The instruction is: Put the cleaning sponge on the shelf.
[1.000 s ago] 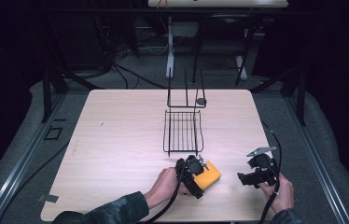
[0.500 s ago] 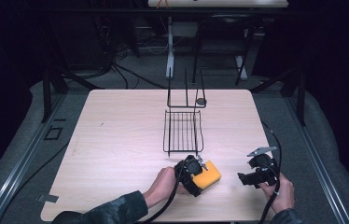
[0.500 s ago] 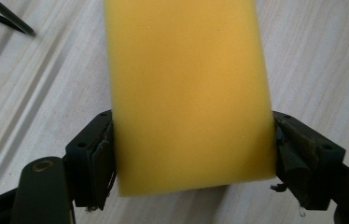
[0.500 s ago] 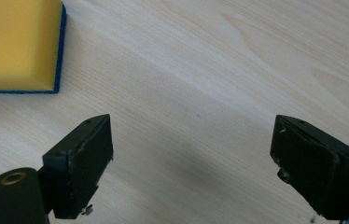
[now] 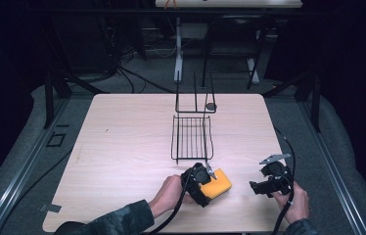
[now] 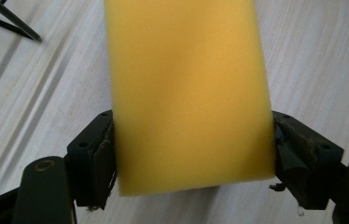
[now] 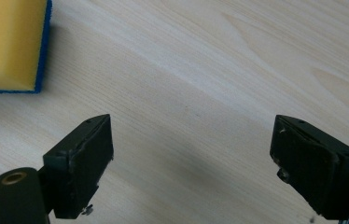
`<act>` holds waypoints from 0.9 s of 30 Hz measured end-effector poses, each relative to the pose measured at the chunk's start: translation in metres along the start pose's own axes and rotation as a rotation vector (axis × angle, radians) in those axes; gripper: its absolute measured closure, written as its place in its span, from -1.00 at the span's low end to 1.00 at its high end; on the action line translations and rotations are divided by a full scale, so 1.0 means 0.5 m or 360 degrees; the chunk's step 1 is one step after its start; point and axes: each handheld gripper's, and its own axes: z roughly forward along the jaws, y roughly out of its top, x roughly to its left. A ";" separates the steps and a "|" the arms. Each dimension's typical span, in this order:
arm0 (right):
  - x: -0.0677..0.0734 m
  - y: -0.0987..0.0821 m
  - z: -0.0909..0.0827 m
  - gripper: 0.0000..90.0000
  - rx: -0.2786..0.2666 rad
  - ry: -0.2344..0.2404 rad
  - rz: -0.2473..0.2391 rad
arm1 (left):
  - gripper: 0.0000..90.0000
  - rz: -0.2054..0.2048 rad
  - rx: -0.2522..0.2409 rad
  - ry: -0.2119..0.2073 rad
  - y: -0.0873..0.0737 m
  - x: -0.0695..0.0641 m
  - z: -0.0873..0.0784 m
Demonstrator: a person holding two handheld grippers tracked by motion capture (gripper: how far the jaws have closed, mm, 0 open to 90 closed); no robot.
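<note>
A yellow sponge [image 5: 220, 184] with a blue underside lies flat on the wooden table [image 5: 122, 147] near its front edge. My left gripper [image 5: 209, 182] is at the sponge's left end. In the left gripper view its two pads press on the long sides of the sponge [image 6: 186, 93]; the jaws of the left gripper [image 6: 193, 154] have just been closing on it. To the right, my right gripper [image 5: 255, 187] is held just above the table and points left, with open jaws that hold nothing. The right gripper view looks past the right gripper [image 7: 191, 158] to a corner of the sponge [image 7: 9, 42] at top left.
A black wire rack [image 5: 191, 139] lies on the table just behind the sponge, with an upright wire frame [image 5: 194, 100] and a small dark round object [image 5: 211, 105] behind it. Bare tabletop spreads to the left. Dark floor, cables and stands surround the table.
The left hand has shifted slightly at the sponge's end. The sponge stays in place on the table. The right hand and its gripper have kept still.
</note>
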 end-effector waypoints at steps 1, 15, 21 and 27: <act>0.000 0.000 0.001 -0.72 -0.0005 0.0001 0.0001 | -0.47 -0.0003 -0.0002 -0.0003 -0.001 -0.001 -0.001; 0.000 0.000 0.001 -0.72 0.0000 -0.0001 -0.0009 | -0.46 0.0052 -0.0015 -0.0009 -0.011 -0.005 -0.029; 0.001 0.000 0.001 -0.71 0.0008 -0.0001 -0.0016 | -0.46 0.0065 -0.0020 -0.0007 -0.014 -0.005 -0.041; 0.002 0.000 0.002 -0.71 0.0009 0.0002 -0.0019 | -0.46 0.0075 -0.0033 -0.0002 -0.016 -0.003 -0.054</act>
